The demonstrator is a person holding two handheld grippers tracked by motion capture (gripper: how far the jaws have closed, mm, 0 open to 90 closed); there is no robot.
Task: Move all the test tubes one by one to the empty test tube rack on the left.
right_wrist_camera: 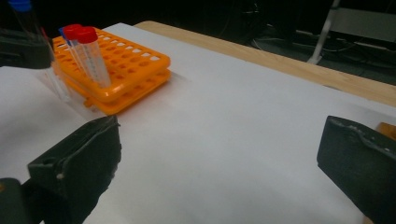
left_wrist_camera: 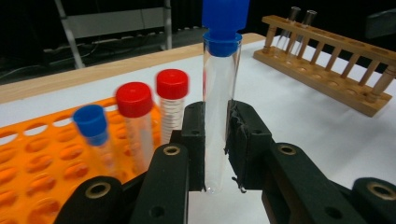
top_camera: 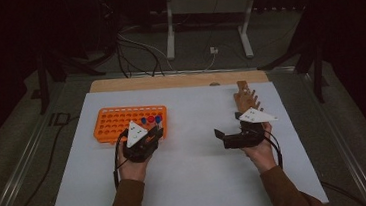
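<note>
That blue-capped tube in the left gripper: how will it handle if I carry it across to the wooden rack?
The tube looks clear, empty and smooth, so probably light and apt to slip between the pads. Held low on its body with the cap high, it may tilt. Laid down, its round wall would likely roll.

No legible text, brand, number or sign on any item. The red-capped tube (left_wrist_camera: 171, 112), standing in the orange rack (left_wrist_camera: 42, 158), carries fine printed graduation lines along its wall, but no figures beside them can be read. The clear blue-capped tube (left_wrist_camera: 221, 93) next to the rack is unmarked. The wooden rack (left_wrist_camera: 327, 70), well apart from the orange rack, bears no label.
</note>
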